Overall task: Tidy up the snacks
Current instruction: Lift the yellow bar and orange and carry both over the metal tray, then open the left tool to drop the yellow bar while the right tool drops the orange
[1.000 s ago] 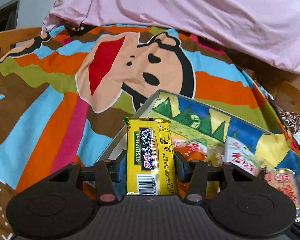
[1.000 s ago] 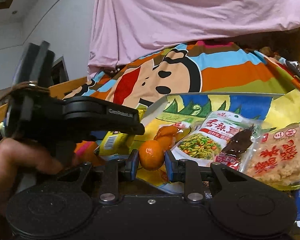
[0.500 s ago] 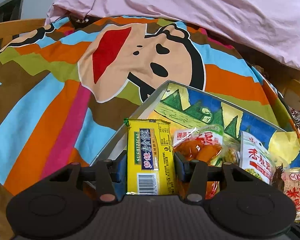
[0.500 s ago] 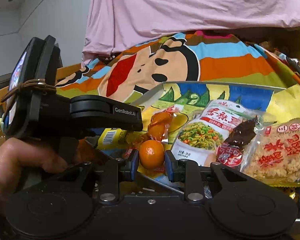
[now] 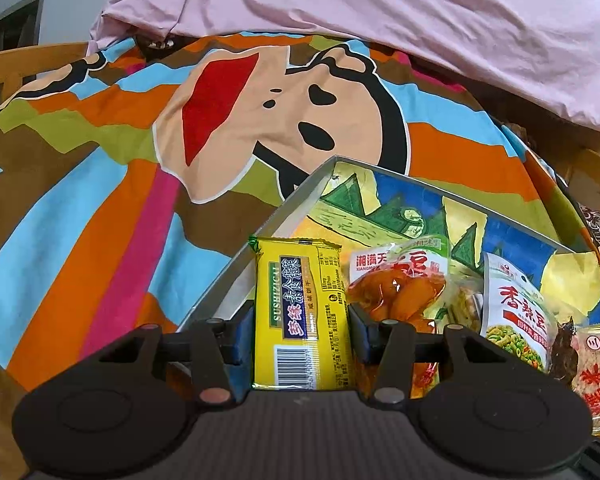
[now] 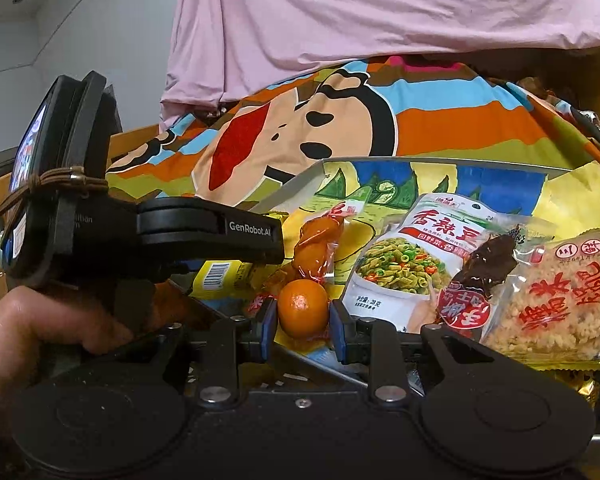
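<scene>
Left gripper clamps the yellow snack packet upright, long axis pointing away, over the near-left corner of the illustrated tray. Right gripper, just right of it, pinches a small orange above the tray's near edge; bagged snacks lie further right.

The yellow packet is showing "SUSHIZICAI" in green up its side, beside a dark panel of Chinese characters and a barcode near the bottom. The black left gripper is carrying "GenRobot.AI" in white on its arm. The bean snack bag is reading "香辣豆" in red. The rice cracker pack is bearing large red characters, too warped to read.
</scene>
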The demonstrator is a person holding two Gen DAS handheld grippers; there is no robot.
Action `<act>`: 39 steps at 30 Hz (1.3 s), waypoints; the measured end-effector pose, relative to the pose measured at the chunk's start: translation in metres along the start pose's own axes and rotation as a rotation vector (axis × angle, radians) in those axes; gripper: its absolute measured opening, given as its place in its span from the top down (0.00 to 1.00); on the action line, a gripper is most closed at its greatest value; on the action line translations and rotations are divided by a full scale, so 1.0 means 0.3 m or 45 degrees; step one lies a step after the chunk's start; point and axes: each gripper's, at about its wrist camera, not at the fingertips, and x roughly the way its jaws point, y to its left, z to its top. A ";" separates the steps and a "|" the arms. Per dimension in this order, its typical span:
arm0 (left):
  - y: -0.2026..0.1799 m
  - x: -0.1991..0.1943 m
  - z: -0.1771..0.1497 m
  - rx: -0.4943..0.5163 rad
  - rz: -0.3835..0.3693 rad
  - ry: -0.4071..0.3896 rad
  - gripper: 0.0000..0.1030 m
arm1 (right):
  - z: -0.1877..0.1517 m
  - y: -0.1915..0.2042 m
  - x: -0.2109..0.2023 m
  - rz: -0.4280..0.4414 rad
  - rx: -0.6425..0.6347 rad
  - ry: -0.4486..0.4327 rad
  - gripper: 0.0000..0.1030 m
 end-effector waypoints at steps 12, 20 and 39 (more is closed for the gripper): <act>0.022 0.005 -0.005 -0.058 -0.011 0.025 0.48 | 0.002 0.000 0.003 -0.003 -0.008 -0.001 0.69; 0.029 -0.015 0.003 -0.082 -0.041 0.017 0.39 | 0.006 0.013 -0.012 -0.008 -0.043 -0.022 0.59; 0.045 -0.144 0.062 -0.142 -0.056 -0.074 0.13 | 0.059 -0.003 -0.113 -0.115 -0.023 -0.139 0.34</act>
